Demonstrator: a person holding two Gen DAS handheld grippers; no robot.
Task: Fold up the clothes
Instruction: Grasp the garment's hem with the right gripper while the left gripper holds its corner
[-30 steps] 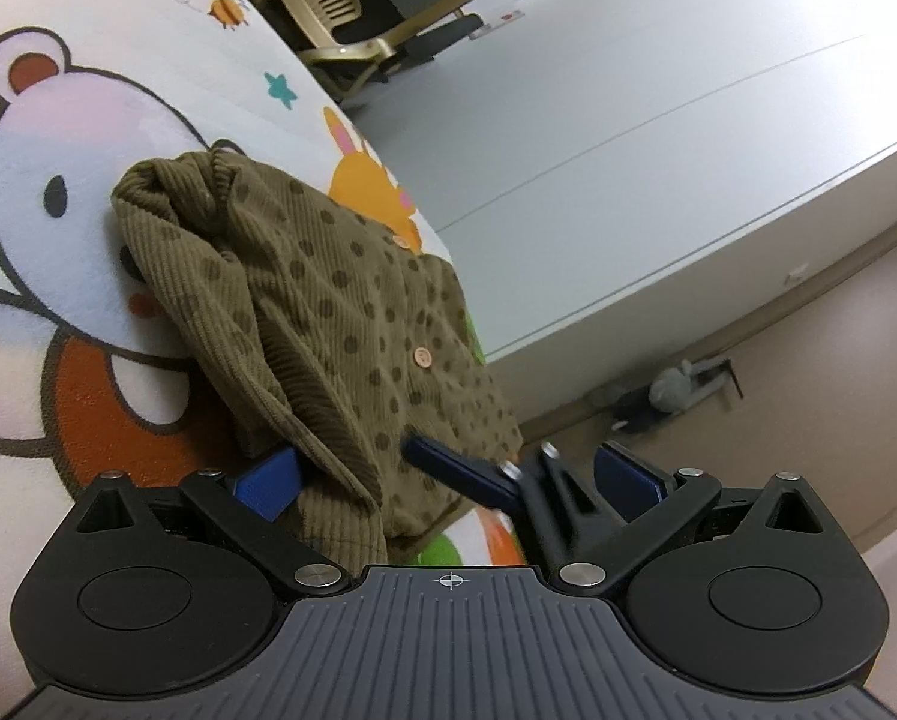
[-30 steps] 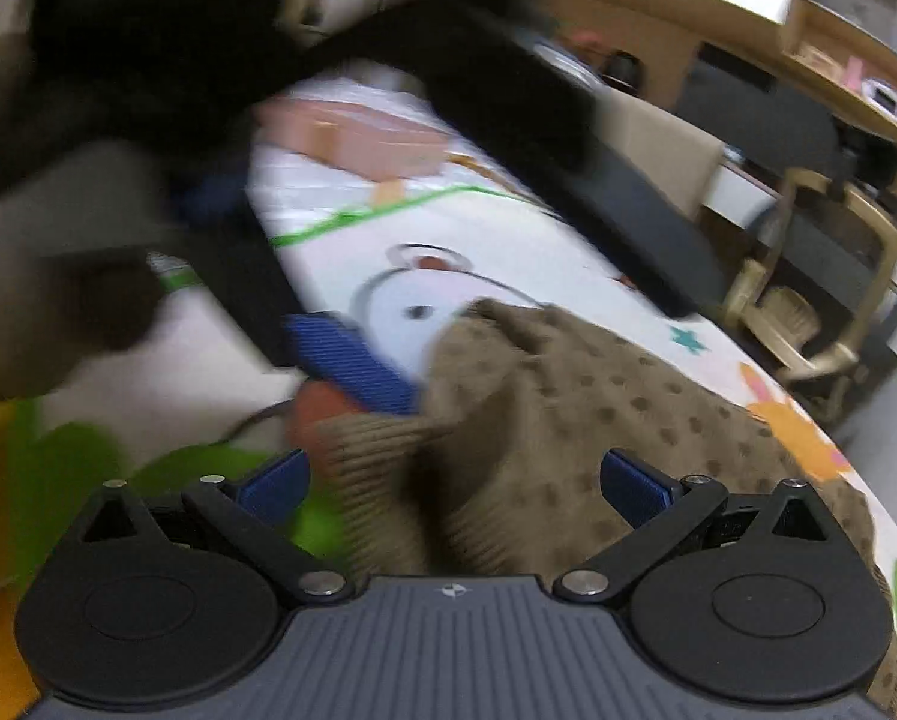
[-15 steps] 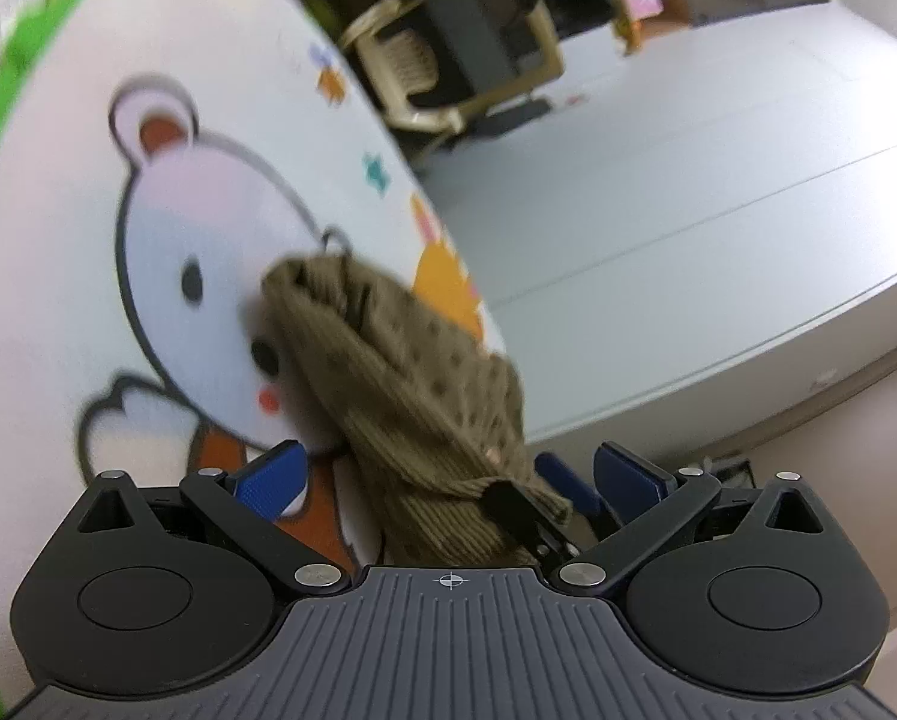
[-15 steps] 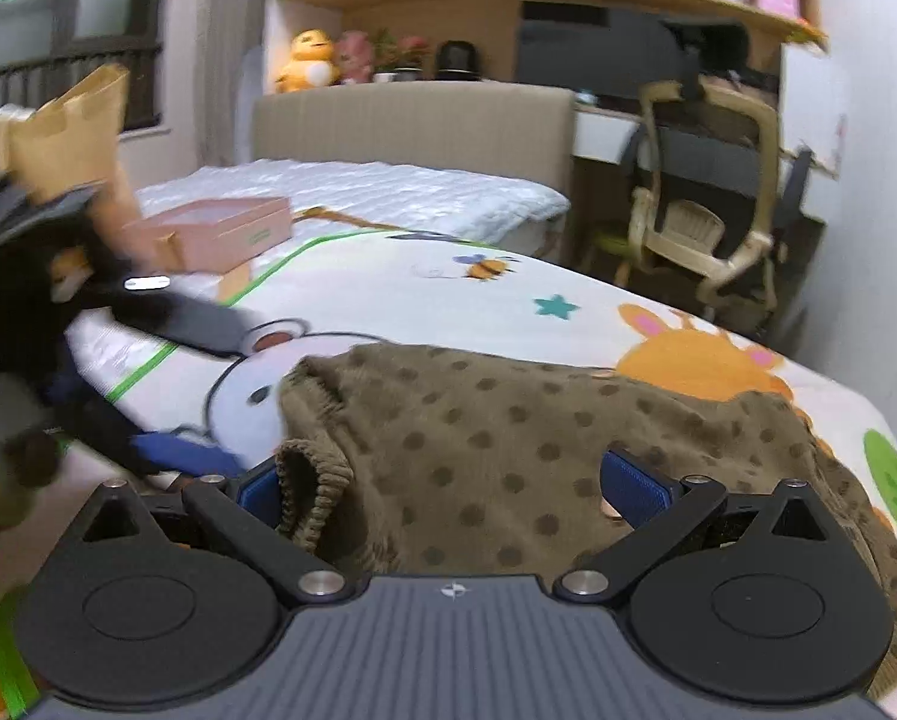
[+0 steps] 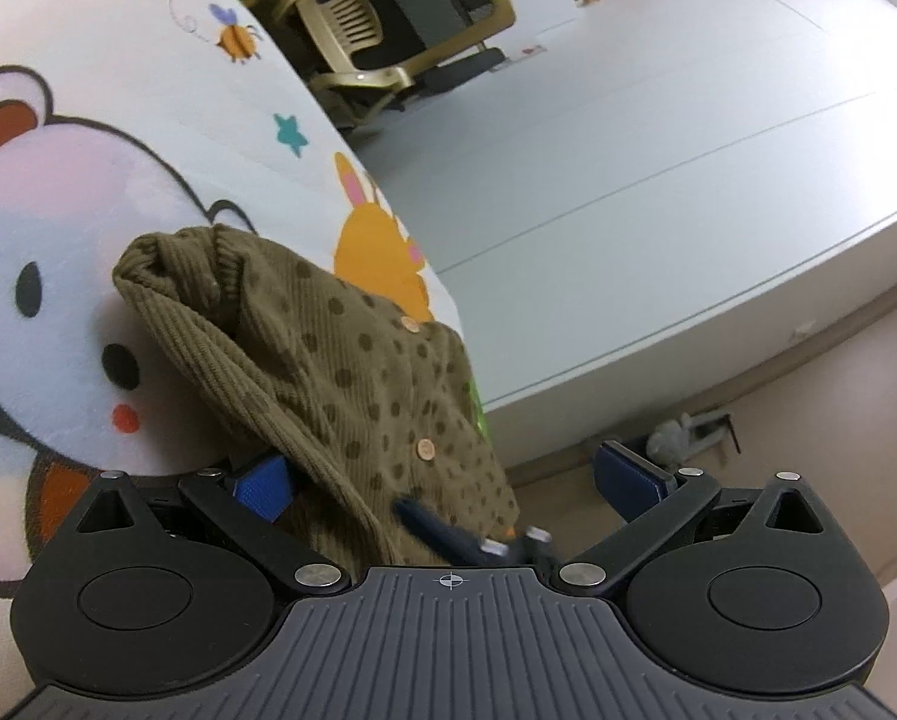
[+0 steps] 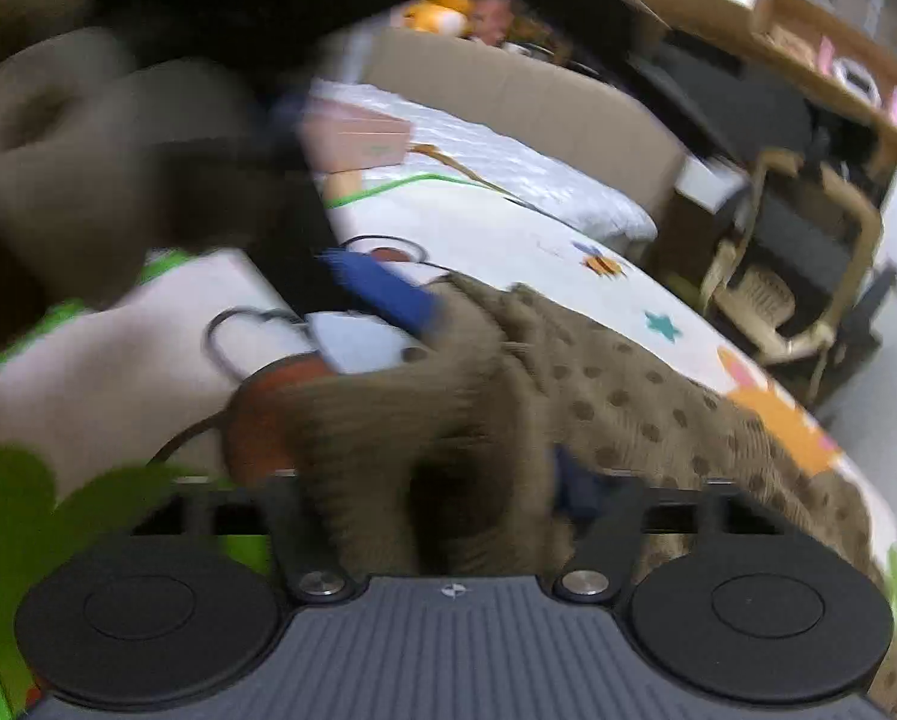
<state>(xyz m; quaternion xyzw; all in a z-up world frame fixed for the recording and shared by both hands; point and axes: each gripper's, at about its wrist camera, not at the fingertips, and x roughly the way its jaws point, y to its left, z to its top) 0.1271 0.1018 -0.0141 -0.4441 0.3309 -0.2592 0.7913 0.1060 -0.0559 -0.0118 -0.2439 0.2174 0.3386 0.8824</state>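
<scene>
A: Right gripper (image 6: 430, 480) status?
B: Clenched on the cardigan (image 5: 352, 372) sleeve; left gripper (image 5: 448, 486) released, straddling it.
A: Procedure?
B: Draw sleeve taut across body; cardigan lies on the cartoon mat (image 5: 118, 138).

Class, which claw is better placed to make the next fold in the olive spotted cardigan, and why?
Right, probably. The right claw looks closed on the ribbed edge of the cardigan, though that view is blurred; the left claw stands wide open, gripping nothing.
</scene>
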